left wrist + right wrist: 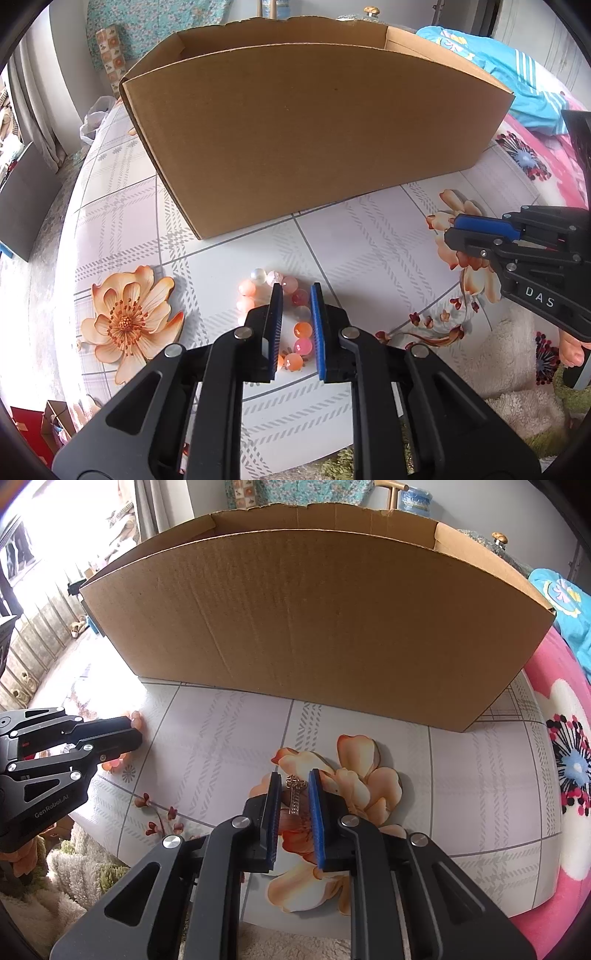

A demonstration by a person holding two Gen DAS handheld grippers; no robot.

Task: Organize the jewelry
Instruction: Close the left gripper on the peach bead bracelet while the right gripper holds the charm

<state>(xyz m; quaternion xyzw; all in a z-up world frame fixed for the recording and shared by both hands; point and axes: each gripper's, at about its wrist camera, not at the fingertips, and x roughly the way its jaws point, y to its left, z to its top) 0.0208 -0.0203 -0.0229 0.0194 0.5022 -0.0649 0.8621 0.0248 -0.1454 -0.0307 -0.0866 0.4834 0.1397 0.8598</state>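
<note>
A bracelet [255, 284] of pink, orange and white beads lies on the tablecloth in front of the cardboard box [314, 129]. My left gripper [297, 293] hangs over it with the right side of the loop between its blue pads, and a gap shows beside the beads. From the right wrist view, the left gripper [138, 734] comes in at the left edge. A small gold pendant [295, 794] lies on an orange printed flower between the pads of my right gripper [293, 773], touching neither. The right gripper [450, 227] also shows side-on at the right.
The box [314, 627] stands open-topped across the back of the round table [369, 236]. A pink flowered blanket [565, 775] and a blue garment [517, 85] lie to the right. A fluffy rug [517, 369] and a person's toes [572, 350] are below the table edge.
</note>
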